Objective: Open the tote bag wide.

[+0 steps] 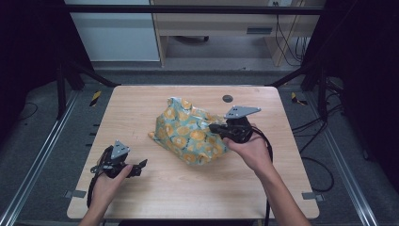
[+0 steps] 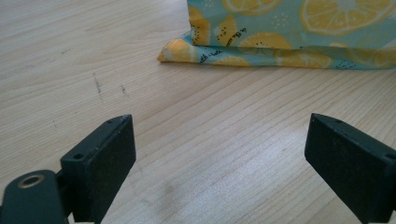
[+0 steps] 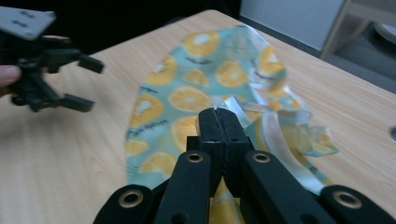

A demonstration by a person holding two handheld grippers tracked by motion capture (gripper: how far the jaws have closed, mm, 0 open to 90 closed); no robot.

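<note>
Lifting the glossy teal lemon-print plastic bag (image 1: 190, 132): right gripper (image 3: 218, 122) pinched shut on its edge ahead, left gripper (image 2: 219, 154) wide, empty. Raise slowly, film may slip.

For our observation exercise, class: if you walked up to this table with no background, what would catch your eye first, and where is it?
First, the lemon-print bag, bright teal and yellow, bulging at the middle of the pale wooden table. Next, the right gripper, its jaws shut on the bag's right-hand part. Last, the left gripper, jaws wide open over bare wood near the table's front left, apart from the bag.
</note>
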